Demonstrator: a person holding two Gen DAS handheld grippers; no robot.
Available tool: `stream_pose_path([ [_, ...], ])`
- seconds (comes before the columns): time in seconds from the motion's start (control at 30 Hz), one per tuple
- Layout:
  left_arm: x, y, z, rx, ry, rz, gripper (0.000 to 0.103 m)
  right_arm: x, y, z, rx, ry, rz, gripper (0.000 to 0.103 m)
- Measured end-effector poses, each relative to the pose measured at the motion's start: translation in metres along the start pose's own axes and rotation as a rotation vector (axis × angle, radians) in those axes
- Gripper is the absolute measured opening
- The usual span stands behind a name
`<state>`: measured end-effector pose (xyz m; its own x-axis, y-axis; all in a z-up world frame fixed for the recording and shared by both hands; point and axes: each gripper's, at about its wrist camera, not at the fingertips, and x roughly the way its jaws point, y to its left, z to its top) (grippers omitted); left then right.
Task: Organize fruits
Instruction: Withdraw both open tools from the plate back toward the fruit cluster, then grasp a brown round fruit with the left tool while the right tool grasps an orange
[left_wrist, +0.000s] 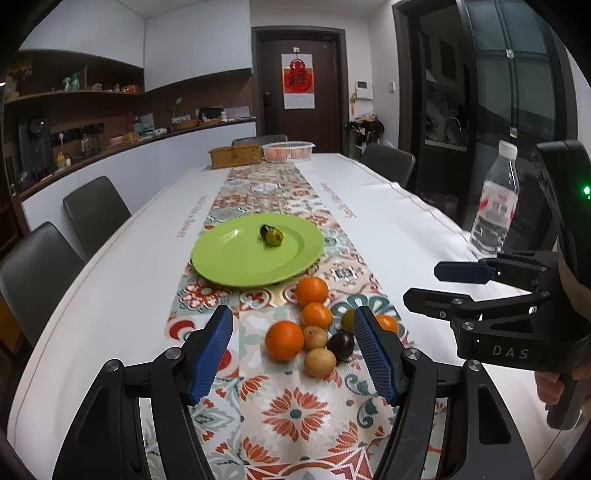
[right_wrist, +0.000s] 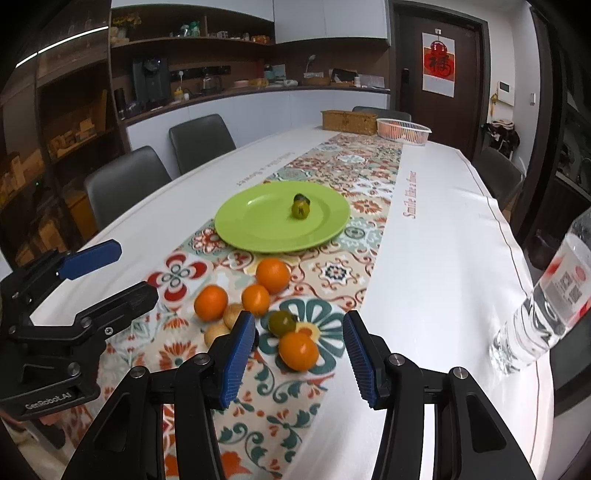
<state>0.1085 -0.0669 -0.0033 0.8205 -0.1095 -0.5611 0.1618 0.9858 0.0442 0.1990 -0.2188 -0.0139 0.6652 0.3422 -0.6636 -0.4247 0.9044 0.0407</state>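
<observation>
Hiding from right wrist: dark plum

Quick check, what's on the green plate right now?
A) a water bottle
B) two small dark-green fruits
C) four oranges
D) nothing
B: both wrist views show only two small dark-green fruits touching each other near the middle of the green plate; the oranges lie on the patterned runner in front of the plate.

Two green fruits on green plate; oranges, mixed fruit clustered nearby
</observation>
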Motion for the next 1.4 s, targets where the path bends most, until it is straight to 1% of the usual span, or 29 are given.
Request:
stream_pose_path([
  [0.2,0.014,-0.003,-0.012,-0.005,0.056,-0.035,0.066,0.007,0.0,-0.014,-0.017,0.031,0.008,0.051],
  [0.37,0.029,-0.007,-0.021,-0.003,0.105,-0.057,0.06,0.021,-0.002,-0.024,-0.014,0.076,0.031,0.051],
  [0.73,0.059,-0.004,-0.031,-0.018,0.206,-0.107,0.044,0.054,-0.006,-0.03,-0.004,0.159,0.067,0.05],
  [0.8,0.063,-0.004,-0.031,-0.019,0.215,-0.113,0.042,0.059,-0.006,-0.031,-0.002,0.17,0.072,0.05],
  [0.87,0.067,-0.004,-0.032,-0.02,0.225,-0.123,0.037,0.063,-0.007,-0.03,0.0,0.178,0.078,0.05],
  [1.03,0.074,-0.004,-0.033,-0.027,0.242,-0.137,0.036,0.07,-0.008,-0.029,-0.004,0.19,0.076,0.05],
  [1.17,0.078,-0.003,-0.033,-0.033,0.252,-0.144,0.032,0.075,-0.008,-0.028,-0.007,0.197,0.076,0.047],
  [1.2,0.078,-0.003,-0.033,-0.034,0.253,-0.145,0.032,0.077,-0.007,-0.028,-0.007,0.201,0.079,0.044],
  [1.33,0.08,-0.002,-0.033,-0.037,0.253,-0.139,0.029,0.081,-0.007,-0.029,-0.007,0.207,0.084,0.042],
  [1.4,0.08,-0.001,-0.032,-0.043,0.255,-0.143,0.029,0.082,-0.007,-0.028,-0.009,0.206,0.083,0.039],
])
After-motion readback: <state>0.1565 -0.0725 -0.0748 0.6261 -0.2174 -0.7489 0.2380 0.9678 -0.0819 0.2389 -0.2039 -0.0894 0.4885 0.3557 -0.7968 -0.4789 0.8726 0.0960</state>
